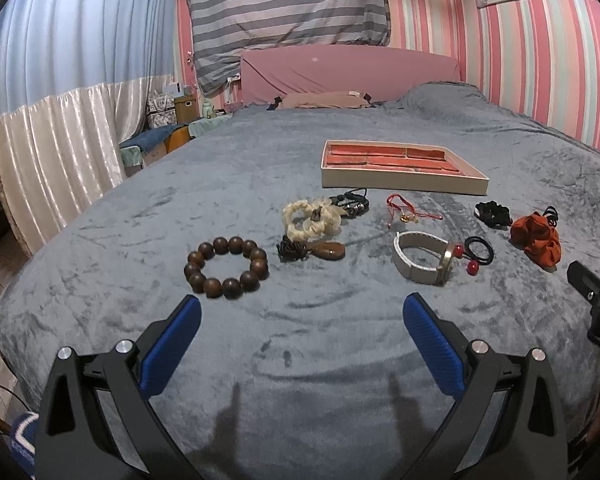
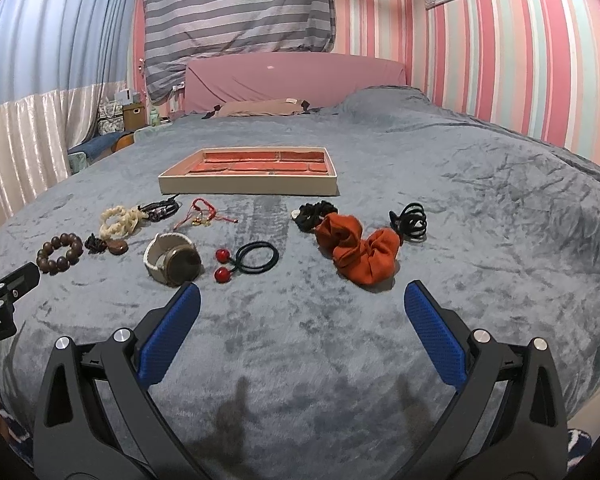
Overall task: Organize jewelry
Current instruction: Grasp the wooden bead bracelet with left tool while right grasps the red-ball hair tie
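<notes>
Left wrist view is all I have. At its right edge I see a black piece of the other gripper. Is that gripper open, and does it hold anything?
Observer: The right gripper is open and holds nothing; its blue pads stand wide apart above the grey blanket.
Operator: What is the black thing behind the orange scrunchie?
Observer: The right wrist view shows a black claw hair clip, lying at the scrunchie's far right side.
Operator: I see the watch only from the side. What does its face look like?
Observer: The face is round and dark, tilted toward the right wrist camera.
</notes>
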### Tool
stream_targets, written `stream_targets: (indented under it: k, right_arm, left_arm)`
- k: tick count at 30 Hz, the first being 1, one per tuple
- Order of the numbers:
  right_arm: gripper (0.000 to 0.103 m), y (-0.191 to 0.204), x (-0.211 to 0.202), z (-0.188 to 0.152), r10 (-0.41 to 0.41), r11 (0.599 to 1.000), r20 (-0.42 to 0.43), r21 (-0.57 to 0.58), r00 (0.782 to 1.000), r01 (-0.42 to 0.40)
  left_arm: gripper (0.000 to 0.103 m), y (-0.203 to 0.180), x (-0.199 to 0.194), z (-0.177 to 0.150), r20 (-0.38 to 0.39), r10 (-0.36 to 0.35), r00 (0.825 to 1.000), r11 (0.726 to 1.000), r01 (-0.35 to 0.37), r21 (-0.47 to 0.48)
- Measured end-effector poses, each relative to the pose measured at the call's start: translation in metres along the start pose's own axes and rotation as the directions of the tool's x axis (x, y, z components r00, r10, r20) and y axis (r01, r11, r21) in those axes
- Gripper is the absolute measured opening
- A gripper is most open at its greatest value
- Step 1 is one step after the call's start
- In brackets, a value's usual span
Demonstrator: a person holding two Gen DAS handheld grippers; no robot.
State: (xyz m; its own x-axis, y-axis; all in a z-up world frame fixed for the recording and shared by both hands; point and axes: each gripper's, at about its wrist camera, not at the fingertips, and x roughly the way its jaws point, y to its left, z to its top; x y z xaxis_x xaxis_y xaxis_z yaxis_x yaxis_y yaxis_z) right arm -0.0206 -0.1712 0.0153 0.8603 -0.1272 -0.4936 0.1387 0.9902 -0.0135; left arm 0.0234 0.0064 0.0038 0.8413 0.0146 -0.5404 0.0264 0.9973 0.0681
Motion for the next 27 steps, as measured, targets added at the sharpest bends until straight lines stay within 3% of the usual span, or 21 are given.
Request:
stream_targets:
  k: [20,27]
  right_arm:
    - [0.099,0.004,0.02,0.057,-0.019,0.999,0.01,-0.027,1.0,0.019]
    - [0.099,0.007,0.04,0.065,0.006,1.0,-0.064,-0.015,0.998,-0.007]
  left_arm:
    - [0.099,0.007,0.03,0.065,-0.054,-0.053,0.997,0.998,0.051,-0.035]
    - [0.099,0.013,0.048,0.07,-0.09,-0.035,0.995,0.999,0.035,-0.008]
